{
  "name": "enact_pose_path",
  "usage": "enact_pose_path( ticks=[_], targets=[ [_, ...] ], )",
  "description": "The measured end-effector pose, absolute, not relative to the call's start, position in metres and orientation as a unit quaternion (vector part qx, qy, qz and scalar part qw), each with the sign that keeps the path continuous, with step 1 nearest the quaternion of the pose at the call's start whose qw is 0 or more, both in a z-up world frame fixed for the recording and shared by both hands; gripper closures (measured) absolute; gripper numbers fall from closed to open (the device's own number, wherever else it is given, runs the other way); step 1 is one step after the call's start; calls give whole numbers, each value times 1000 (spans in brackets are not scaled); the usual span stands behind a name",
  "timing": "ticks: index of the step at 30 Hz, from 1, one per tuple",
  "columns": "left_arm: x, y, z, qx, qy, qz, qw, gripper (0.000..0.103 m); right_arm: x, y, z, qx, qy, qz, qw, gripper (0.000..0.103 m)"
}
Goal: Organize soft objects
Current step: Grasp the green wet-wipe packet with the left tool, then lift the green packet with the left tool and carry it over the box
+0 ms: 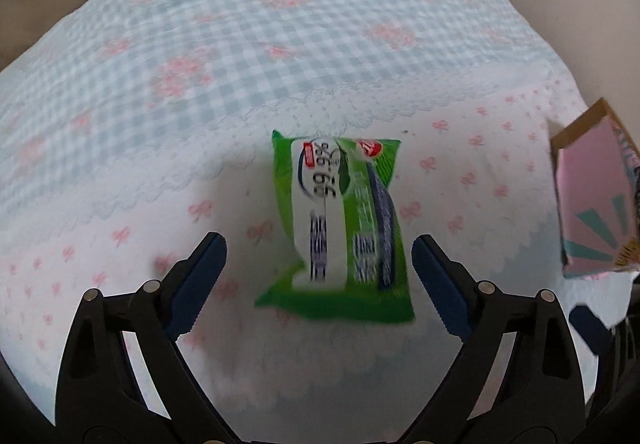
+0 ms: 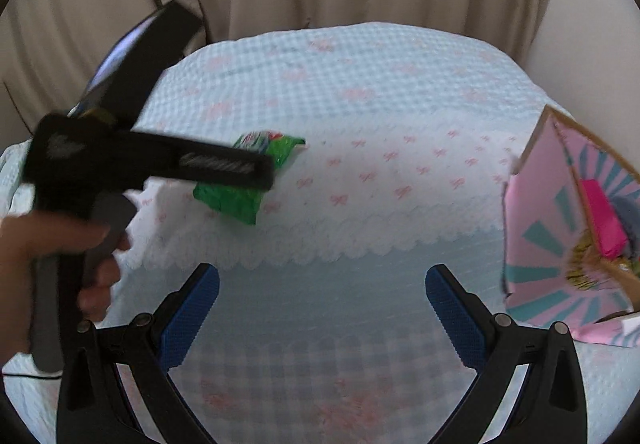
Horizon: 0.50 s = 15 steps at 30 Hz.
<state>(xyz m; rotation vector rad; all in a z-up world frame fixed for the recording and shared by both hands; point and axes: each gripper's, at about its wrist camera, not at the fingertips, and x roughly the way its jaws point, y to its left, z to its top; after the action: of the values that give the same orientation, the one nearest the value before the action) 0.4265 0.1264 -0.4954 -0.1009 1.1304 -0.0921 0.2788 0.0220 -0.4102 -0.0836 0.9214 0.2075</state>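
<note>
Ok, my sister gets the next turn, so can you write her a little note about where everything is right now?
Left tool: open, holding nothing, with the green packet lying on the bedspread between its fingers, not gripped yet.
Right tool: open and holding nothing, over the bedspread nearer you.
The pink box stands open at the right, with something bright pink already inside it.
Done: at least one thing looks put away in the box.
Left: close the left tool on the green packet, then probably carry it over to the box.
</note>
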Motion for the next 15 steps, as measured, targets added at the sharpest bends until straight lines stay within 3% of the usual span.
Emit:
enact_pose_path(
  ticks=[2, 4, 8, 15],
  targets=[
    [434, 125, -501, -47, 540, -47, 839, 29, 278, 24, -417, -40, 445, 104, 889, 0],
    [438, 124, -506, -44, 544, -47, 837, 34, 278, 25, -421, -41, 446, 106, 888, 0],
    [436, 119, -505, -14, 535, -37, 844, 61, 282, 27, -427, -38, 447, 111, 887, 0],
    [432, 122, -494, -18, 528, -42, 848, 68, 283, 24, -422, -32, 446, 110, 888, 0]
  ],
)
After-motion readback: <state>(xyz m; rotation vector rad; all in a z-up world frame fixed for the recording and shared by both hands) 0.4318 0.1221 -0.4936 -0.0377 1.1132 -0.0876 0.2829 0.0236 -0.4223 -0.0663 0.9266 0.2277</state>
